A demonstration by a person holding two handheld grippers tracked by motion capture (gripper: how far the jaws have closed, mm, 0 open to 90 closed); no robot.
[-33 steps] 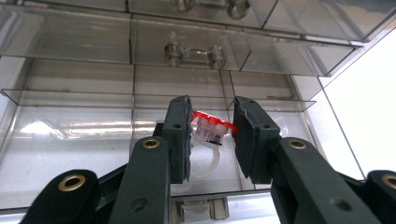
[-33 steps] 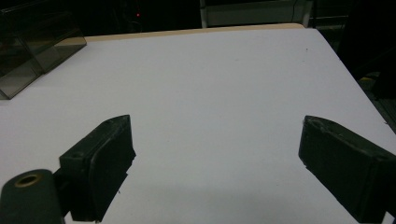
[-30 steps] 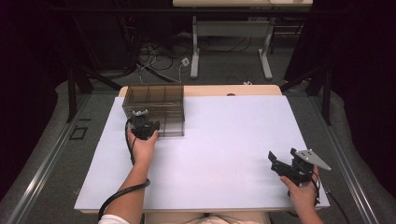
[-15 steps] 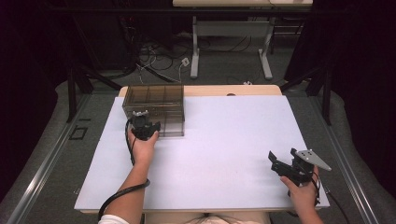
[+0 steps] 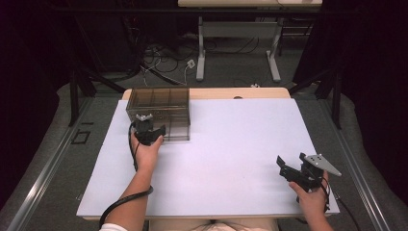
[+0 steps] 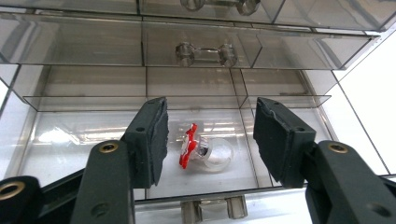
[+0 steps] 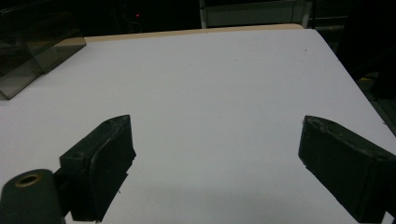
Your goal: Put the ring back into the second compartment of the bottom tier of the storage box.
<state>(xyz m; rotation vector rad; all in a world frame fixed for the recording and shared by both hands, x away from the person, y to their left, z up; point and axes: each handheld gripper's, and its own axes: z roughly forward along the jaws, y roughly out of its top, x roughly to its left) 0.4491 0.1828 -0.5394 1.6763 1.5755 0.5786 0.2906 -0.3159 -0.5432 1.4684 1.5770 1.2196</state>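
Tongs on your left (image 6: 210, 135) stand open at the front of the clear drawer unit (image 5: 161, 111), its bottom drawer (image 6: 140, 154) pulled out beneath them. The small red-and-clear piece (image 6: 201, 151) lies on that drawer's floor, just ahead of and between the pads, untouched. You look to be at the reach-in step: next, dip lower, straddle the piece, then close. Your right tongs (image 7: 215, 163) hang open over bare counter (image 7: 224, 84), well apart from the unit.

Smoky clear drawer box (image 5: 163, 108), a red-and-clear small toy (image 6: 201, 150) inside, black tongs (image 6: 210, 135), white table (image 5: 231, 159).
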